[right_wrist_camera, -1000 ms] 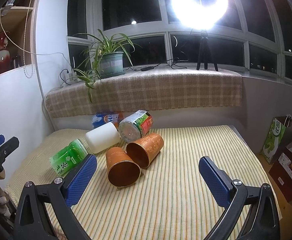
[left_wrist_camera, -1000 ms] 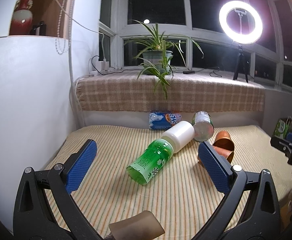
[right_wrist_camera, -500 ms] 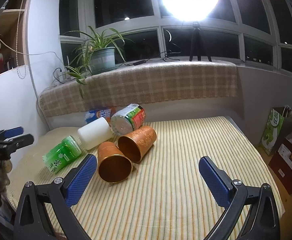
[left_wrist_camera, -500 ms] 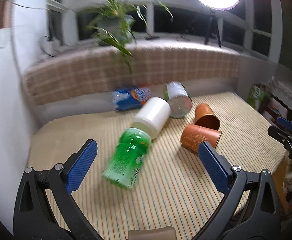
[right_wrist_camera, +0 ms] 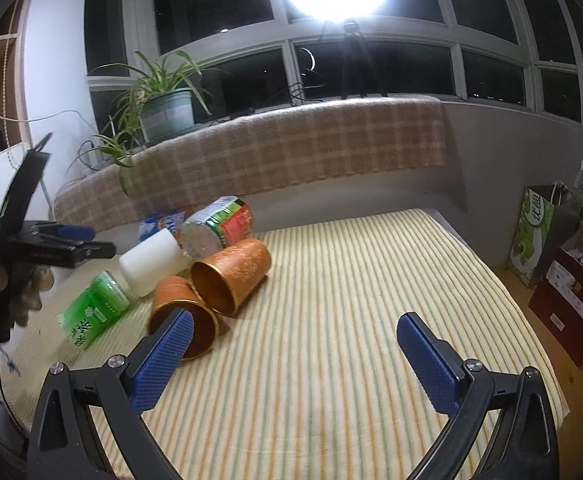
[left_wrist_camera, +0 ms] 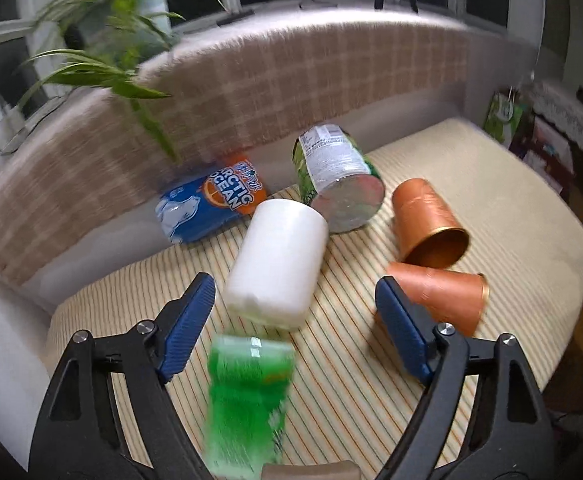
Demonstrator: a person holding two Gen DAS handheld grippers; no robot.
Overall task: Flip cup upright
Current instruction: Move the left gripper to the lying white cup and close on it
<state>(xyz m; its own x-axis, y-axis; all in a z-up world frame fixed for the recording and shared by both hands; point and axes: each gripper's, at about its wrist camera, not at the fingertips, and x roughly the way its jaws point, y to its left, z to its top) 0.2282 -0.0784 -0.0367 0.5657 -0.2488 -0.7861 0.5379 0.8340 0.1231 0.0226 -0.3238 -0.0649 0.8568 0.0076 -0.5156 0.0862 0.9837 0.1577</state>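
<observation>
On the striped mat (right_wrist_camera: pixel 331 280), we see two copper cups (left_wrist_camera: pixel 427 220) (left_wrist_camera: pixel 443 296) on their sides, touching, right of the white bottle (left_wrist_camera: pixel 279 264). Our left gripper (left_wrist_camera: pixel 295 320) and right gripper (right_wrist_camera: pixel 291 352) both hover with fingers apart, holding nothing.

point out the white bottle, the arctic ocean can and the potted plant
white bottle (left_wrist_camera: pixel 277 264), left wrist view, on its side wall
arctic ocean can (left_wrist_camera: pixel 211 208), left wrist view, on its printed label
potted plant (right_wrist_camera: pixel 169 114), right wrist view, on its pot
</observation>
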